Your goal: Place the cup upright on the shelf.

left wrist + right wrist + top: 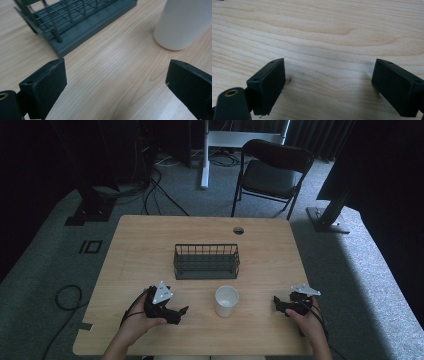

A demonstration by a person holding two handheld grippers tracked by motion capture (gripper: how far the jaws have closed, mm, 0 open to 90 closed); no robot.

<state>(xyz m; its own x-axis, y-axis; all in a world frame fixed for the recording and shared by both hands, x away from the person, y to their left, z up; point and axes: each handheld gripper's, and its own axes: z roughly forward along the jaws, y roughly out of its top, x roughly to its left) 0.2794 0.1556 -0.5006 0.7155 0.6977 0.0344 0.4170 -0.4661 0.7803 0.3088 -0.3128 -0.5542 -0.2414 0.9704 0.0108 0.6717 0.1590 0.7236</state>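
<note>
The white cup is seen upright near the counter's front edge, just before the wire basket, between the left gripper and right gripper. Both jaws are spread wide, nothing held. Cup and basket are caught close in the left gripper view; bare wood in the right.

A lab: dark curtains, floor cables, metal stands.

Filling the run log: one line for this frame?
left gripper: open, near cup | right gripper: open, over bare table | cup: upright, untouched | basket: behind cup, looks empty
</note>
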